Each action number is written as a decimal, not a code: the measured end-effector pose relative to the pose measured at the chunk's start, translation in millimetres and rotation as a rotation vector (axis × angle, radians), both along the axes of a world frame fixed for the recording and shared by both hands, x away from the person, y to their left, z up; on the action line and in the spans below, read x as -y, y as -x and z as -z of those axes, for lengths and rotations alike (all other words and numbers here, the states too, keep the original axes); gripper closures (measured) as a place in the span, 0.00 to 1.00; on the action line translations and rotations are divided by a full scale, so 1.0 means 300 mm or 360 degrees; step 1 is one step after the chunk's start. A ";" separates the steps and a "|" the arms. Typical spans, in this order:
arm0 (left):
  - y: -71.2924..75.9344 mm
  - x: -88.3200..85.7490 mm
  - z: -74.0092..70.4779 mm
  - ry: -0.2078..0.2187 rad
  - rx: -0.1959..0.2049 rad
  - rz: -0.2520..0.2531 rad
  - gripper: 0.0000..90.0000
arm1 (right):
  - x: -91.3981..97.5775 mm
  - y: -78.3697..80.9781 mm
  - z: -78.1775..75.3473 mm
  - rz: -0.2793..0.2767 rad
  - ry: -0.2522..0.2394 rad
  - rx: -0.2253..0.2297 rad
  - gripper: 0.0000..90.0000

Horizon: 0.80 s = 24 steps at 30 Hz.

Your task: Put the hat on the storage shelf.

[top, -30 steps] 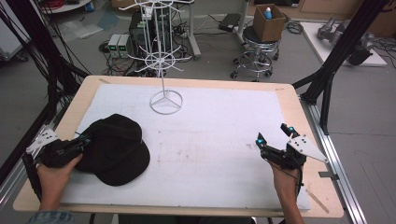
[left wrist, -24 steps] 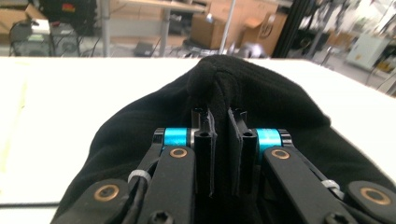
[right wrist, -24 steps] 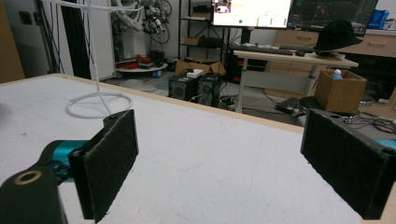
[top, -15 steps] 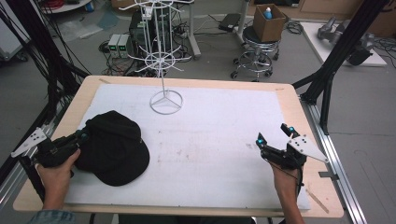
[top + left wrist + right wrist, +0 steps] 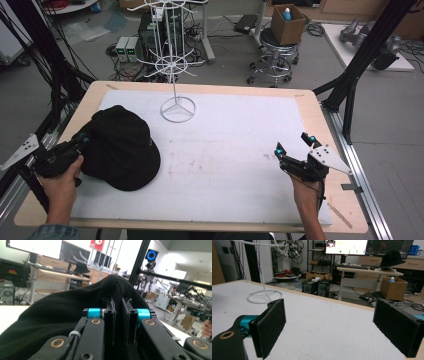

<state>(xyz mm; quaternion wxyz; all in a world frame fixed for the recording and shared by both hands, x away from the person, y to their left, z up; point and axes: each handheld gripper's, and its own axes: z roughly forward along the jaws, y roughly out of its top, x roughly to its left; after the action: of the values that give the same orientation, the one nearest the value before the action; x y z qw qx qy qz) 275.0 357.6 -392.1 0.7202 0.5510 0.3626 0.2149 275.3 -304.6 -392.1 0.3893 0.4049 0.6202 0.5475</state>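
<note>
One black cap (image 5: 122,147), soft fabric, crown domed, w/ brim.

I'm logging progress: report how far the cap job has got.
Done: the left claw is shut on the black cap at its edge. In hand: the cap is mostly on the table, not on the white wire rack. Left: probably hanging it there; the right claw waits open.

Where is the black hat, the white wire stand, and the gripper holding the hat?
black hat (image 5: 122,147), high view, on its crown.
white wire stand (image 5: 177,110), high view, on its round base ring.
left gripper (image 5: 119,312), left gripper view, between its jaws, shut on the hat.
</note>
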 end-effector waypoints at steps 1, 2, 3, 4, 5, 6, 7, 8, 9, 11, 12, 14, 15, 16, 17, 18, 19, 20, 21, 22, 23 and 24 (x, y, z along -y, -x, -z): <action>0.003 0.000 -0.008 -0.0004 0.0012 -0.0005 0.92 | 0.000 0.001 0.000 -0.0001 -0.0004 -0.0002 0.11; 0.005 0.000 -0.018 -0.0024 0.0024 -0.0014 0.92 | 0.000 0.000 0.000 0.0000 0.0000 0.0000 0.11; 0.007 0.000 -0.029 -0.0056 0.0032 -0.0015 0.92 | 0.000 0.000 0.000 0.0000 -0.0001 0.0000 0.11; 0.010 0.001 -0.044 -0.0077 0.0046 -0.0014 0.92 | 0.001 0.001 0.000 -0.0002 -0.0002 -0.0002 0.11; 0.012 0.002 -0.052 -0.0086 0.0056 -0.0006 0.92 | 0.001 0.001 0.000 -0.0001 -0.0004 -0.0004 0.11; 0.015 0.005 -0.063 -0.0089 0.0074 -0.0005 0.92 | 0.001 0.002 0.000 0.0002 -0.0005 -0.0005 0.11; 0.019 0.008 -0.074 -0.0085 0.0090 -0.0003 0.92 | 0.002 0.001 -0.001 0.0004 -0.0009 -0.0001 0.11; 0.020 0.011 -0.085 -0.0080 0.0108 0.0009 0.92 | 0.002 0.001 -0.001 0.0006 -0.0011 0.0001 0.11; 0.022 0.014 -0.096 -0.0078 0.0125 0.0016 0.92 | 0.003 0.002 -0.001 0.0004 -0.0014 0.0001 0.11; 0.025 0.022 -0.118 -0.0073 0.0160 0.0031 0.92 | 0.004 0.003 -0.001 0.0007 -0.0014 -0.0004 0.11; 0.028 0.027 -0.132 -0.0073 0.0174 0.0032 0.92 | 0.006 0.002 -0.001 0.0009 -0.0009 0.0001 0.11; 0.028 0.031 -0.151 -0.0072 0.0191 0.0031 0.92 | 0.008 0.006 -0.002 0.0012 -0.0016 -0.0002 0.11; 0.027 0.031 -0.161 -0.0073 0.0201 0.0037 0.92 | 0.010 0.006 -0.003 0.0015 -0.0016 0.0005 0.11; 0.025 0.030 -0.171 -0.0069 0.0217 0.0036 0.92 | 0.011 0.008 -0.004 0.0017 -0.0025 0.0001 0.11; 0.023 0.028 -0.181 -0.0062 0.0236 0.0038 0.92 | 0.013 0.008 -0.004 0.0018 -0.0025 0.0008 0.11; 0.017 0.025 -0.195 -0.0060 0.0250 0.0041 0.92 | 0.014 0.007 -0.004 0.0019 -0.0026 0.0008 0.11; 0.011 0.022 -0.209 -0.0053 0.0257 0.0042 0.92 | 0.014 0.008 -0.004 0.0022 -0.0028 0.0003 0.11; 0.006 0.020 -0.220 -0.0049 0.0266 0.0042 0.92 | 0.014 0.007 -0.004 0.0021 -0.0027 0.0004 0.11; -0.003 0.016 -0.240 -0.0051 0.0281 0.0041 0.92 | 0.014 0.005 -0.003 0.0021 -0.0023 0.0010 0.11; -0.009 0.012 -0.258 -0.0056 0.0293 0.0041 0.92 | 0.013 0.004 -0.003 0.0021 -0.0025 0.0000 0.11; -0.015 0.009 -0.276 -0.0058 0.0304 0.0040 0.92 | 0.013 0.003 -0.002 0.0019 -0.0021 -0.0001 0.11; -0.020 0.007 -0.290 -0.0058 0.0310 0.0038 0.92 | 0.014 0.002 -0.002 0.0019 -0.0019 0.0001 0.11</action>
<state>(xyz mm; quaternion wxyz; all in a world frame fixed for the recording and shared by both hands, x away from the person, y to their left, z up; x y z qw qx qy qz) 280.9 355.6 -305.1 0.7445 0.5446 0.2804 0.2656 274.9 -308.8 -391.6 0.3902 0.4108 0.6144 0.5491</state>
